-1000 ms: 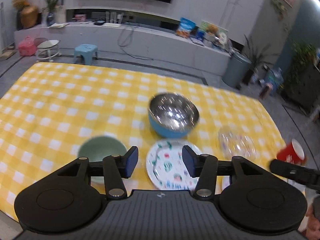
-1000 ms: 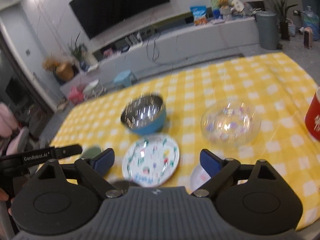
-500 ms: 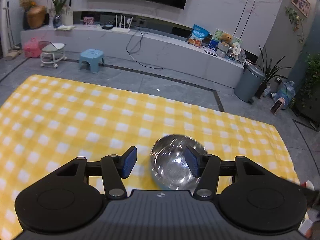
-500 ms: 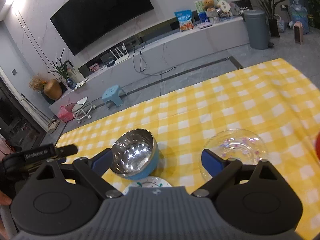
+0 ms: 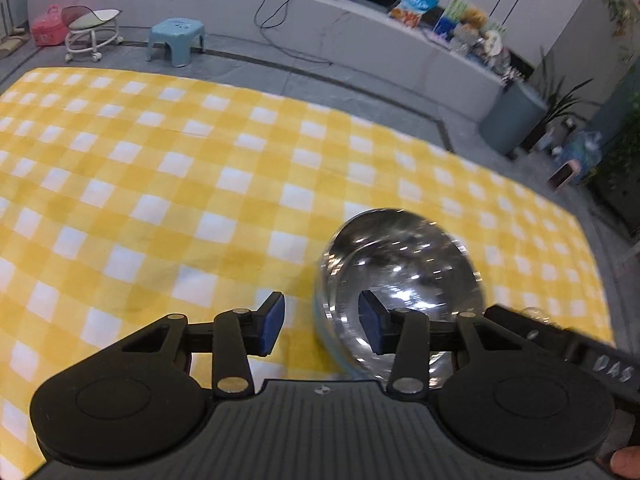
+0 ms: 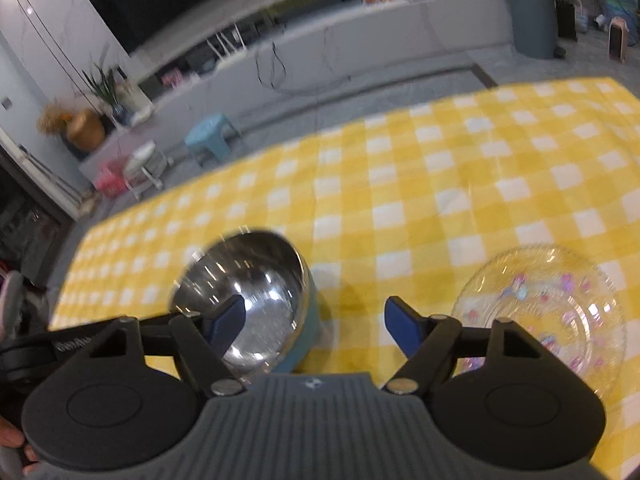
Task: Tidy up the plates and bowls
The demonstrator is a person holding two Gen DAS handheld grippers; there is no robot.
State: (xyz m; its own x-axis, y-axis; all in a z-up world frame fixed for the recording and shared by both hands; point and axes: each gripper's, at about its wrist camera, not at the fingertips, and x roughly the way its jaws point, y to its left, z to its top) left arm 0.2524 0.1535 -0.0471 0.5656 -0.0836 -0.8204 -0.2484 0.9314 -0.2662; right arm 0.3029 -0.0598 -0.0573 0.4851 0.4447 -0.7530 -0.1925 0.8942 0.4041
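A steel bowl [image 5: 400, 276] with a blue outside stands on the yellow checked cloth [image 5: 160, 200]. My left gripper [image 5: 322, 322] straddles its left rim: one pad hangs over the shiny inside, the other outside. The jaws are closing and the pads stand clear of the wall. In the right wrist view the same steel bowl [image 6: 248, 292] has its right wall between the fingers of my right gripper [image 6: 314, 326], whose jaws are also closing without touching it. A clear glass dish [image 6: 540, 312] with small coloured prints lies to the right of that gripper.
The cloth's far edge [image 5: 360, 116] drops to a grey floor. Beyond it stand a light blue stool [image 5: 176, 40], a grey bin [image 5: 512, 120] and a long low white shelf [image 5: 320, 4]. A fingertip [image 5: 624, 462] shows at the lower right corner.
Both grippers have come forward and down onto the steel bowl, and their jaws have narrowed. The printed plate, green bowl and red cup have dropped out of view.
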